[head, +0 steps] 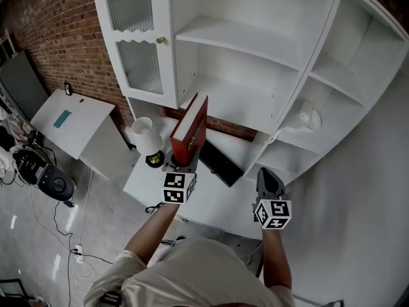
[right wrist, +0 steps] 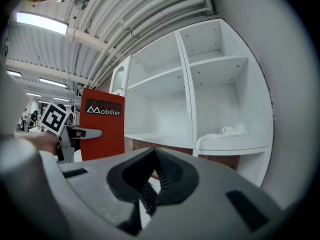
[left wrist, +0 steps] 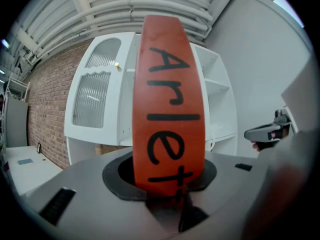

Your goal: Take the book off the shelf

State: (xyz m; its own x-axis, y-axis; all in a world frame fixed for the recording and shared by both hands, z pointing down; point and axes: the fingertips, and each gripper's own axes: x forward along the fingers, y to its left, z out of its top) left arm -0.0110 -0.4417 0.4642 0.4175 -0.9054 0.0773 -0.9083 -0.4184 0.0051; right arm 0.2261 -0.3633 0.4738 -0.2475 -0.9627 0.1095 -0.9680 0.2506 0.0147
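In the head view, the left claw [head: 182,164] is clenching the lower end of the red hardcover book [head: 192,128], which is standing upright in front of the white shelf unit [head: 249,40] and above the white tabletop [head: 214,200], while the right claw [head: 268,179] is hovering nearby. In the left gripper view, the book's black-lettered spine is sitting squeezed between the jaws. In the right gripper view, the jaws are resting together, grasping nothing.
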